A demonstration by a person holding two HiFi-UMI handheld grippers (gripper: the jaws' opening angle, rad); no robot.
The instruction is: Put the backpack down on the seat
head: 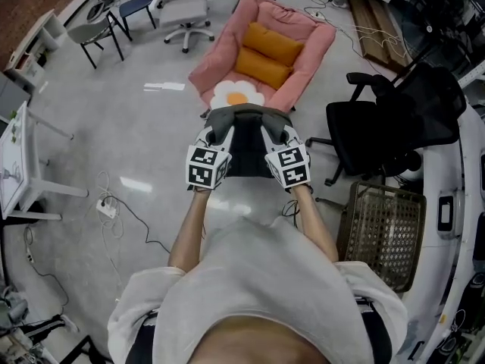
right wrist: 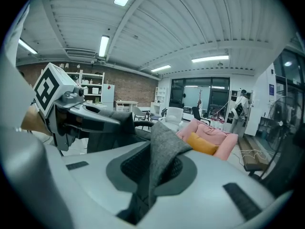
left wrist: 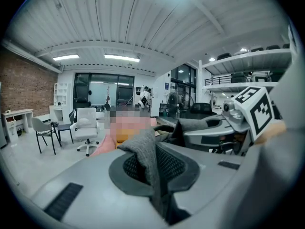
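Note:
The dark grey backpack hangs between my two grippers, just in front of the pink seat, which holds orange cushions and a flower-shaped cushion. My left gripper is shut on a fold of the backpack's grey fabric; in the left gripper view the jaws pinch it. My right gripper is likewise shut on grey fabric, its jaws closed around the fold. The pink seat lies ahead to the right in the right gripper view. Most of the backpack's body is hidden below the grippers.
A black office chair and a wire basket stand to the right. A white swivel chair and a grey chair are at the back left. A white table and a power strip with its cable are on the left.

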